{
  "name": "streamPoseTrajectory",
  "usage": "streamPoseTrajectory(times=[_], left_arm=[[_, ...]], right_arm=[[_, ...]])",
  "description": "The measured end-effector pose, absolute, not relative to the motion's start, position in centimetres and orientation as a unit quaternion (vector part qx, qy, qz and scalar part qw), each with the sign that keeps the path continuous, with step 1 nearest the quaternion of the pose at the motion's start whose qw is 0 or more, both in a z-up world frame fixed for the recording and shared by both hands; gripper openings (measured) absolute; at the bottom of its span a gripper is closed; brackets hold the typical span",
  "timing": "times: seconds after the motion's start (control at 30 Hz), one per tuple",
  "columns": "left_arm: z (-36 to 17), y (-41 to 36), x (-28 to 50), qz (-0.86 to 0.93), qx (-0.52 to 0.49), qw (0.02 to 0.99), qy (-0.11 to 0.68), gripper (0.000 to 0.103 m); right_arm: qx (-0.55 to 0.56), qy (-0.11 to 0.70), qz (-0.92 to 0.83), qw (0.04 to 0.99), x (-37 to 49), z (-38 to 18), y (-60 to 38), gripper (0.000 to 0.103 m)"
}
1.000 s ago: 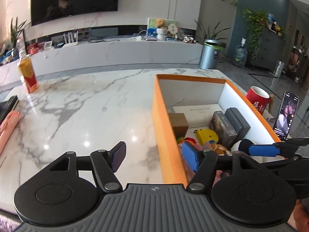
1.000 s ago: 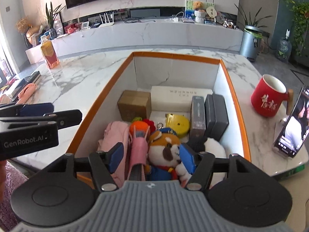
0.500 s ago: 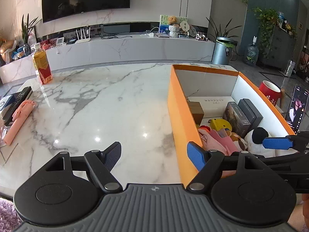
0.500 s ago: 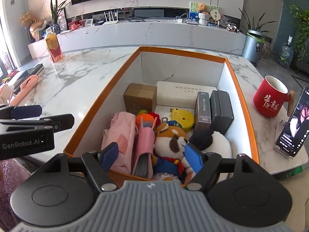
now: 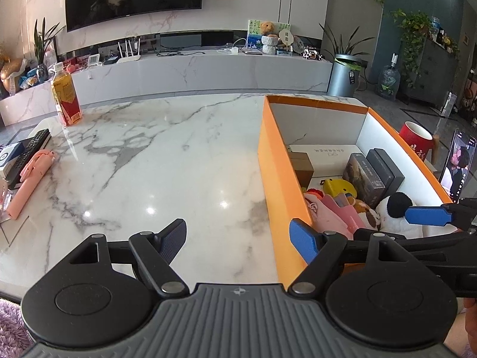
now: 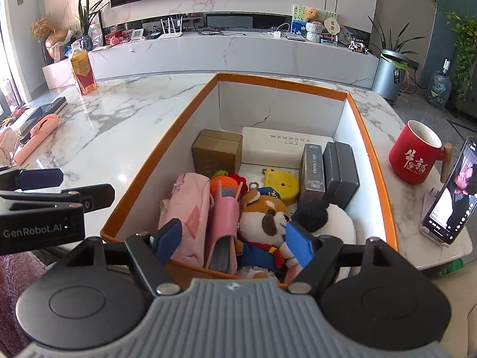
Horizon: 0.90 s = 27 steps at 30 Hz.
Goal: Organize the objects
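An orange-rimmed white box [image 6: 369, 161] stands on the marble table [image 5: 155, 155]. It holds a pink pouch [image 6: 184, 205], a pink case [image 6: 223, 223], a plush dog [image 6: 262, 217], a black-and-white plush [image 6: 328, 217], a yellow toy [image 6: 280, 183], a brown carton [image 6: 217, 152], a white box [image 6: 283, 149] and dark boxes [image 6: 328, 170]. My right gripper [image 6: 234, 240] hovers open over the box's near end, above the toys, holding nothing. My left gripper [image 5: 238, 237] is open and empty at the box's outer left wall [image 5: 274, 179].
A red mug [image 6: 414, 156] and a phone on a stand [image 6: 450, 203] sit right of the box. At the table's far left are a drink bottle [image 5: 65, 101], a pink stick [image 5: 29, 179] and a remote [image 5: 28, 152]. Bare marble stretches left of the box.
Both pairs of jaws have spread wider. Both views have drawn back and tilted up a little; the left gripper's right finger now sits at the box's wall instead of over the toys.
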<state>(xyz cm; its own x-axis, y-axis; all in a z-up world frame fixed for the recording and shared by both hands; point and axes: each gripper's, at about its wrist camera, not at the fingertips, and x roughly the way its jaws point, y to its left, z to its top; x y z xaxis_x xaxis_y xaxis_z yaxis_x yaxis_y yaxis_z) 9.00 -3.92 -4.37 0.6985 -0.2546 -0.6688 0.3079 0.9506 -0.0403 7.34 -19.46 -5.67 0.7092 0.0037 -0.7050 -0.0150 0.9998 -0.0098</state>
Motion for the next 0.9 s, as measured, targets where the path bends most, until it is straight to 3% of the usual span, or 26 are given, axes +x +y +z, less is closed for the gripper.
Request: streamPoseTrajectory(times=[0.9], left_arm=[[-4.07, -3.93, 8.76, -0.148, 0.045, 0.923, 0.352, 0.090]], right_arm=[[-0.019, 0.377, 0.002, 0.926, 7.05, -5.48, -18.94, 0.079]])
